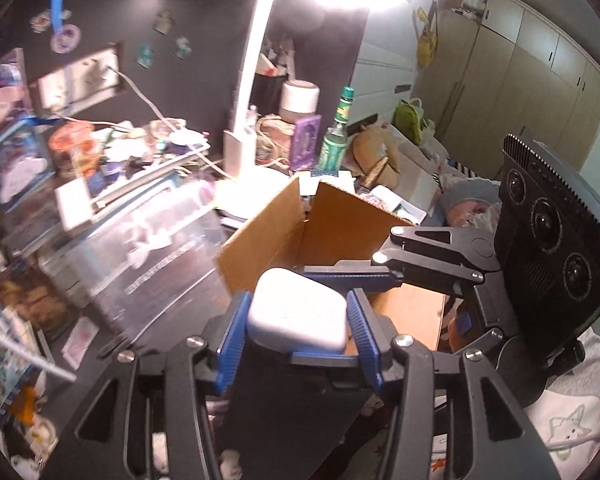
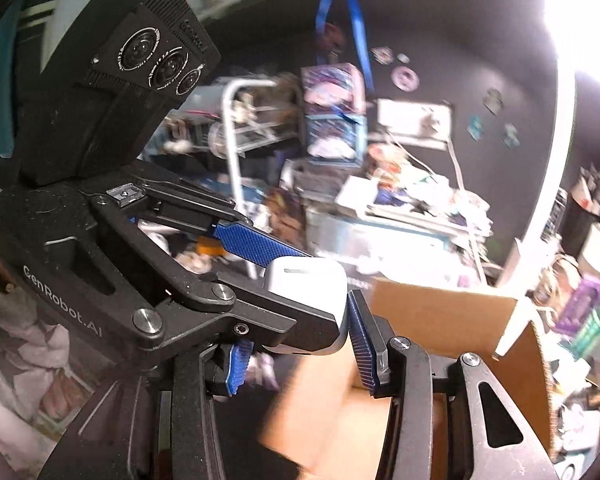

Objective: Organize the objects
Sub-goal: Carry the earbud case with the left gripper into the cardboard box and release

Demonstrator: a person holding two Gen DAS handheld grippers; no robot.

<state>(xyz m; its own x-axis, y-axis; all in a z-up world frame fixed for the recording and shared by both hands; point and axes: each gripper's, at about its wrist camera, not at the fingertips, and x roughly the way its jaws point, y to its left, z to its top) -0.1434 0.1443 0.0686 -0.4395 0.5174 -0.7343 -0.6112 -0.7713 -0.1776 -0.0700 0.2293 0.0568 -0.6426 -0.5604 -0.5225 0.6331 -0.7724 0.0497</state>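
Observation:
A white rounded case (image 1: pixel 298 312) hangs in the air just in front of an open cardboard box (image 1: pixel 332 220). My left gripper (image 1: pixel 298 308) is shut on it, a blue pad pressing each side. One finger (image 1: pixel 352 276) of my right gripper reaches in from the right along the case's far side. In the right wrist view the same case (image 2: pixel 308 284) sits between my right gripper's (image 2: pixel 300 324) blue pads, which are shut on it. There the left gripper (image 2: pixel 320 292) clamps it from the left, hiding the right gripper's left pad tip. The box (image 2: pixel 440 312) lies right behind.
A black desk (image 1: pixel 168 312) holds a clear plastic bin (image 1: pixel 140 248), stacked books and boxes (image 1: pixel 16 160), cables, a white lamp (image 1: pixel 252 80) and a green bottle (image 1: pixel 336 136). Wardrobe doors (image 1: pixel 520 60) stand far right. A person's patterned sleeve (image 2: pixel 20 340) is at lower left.

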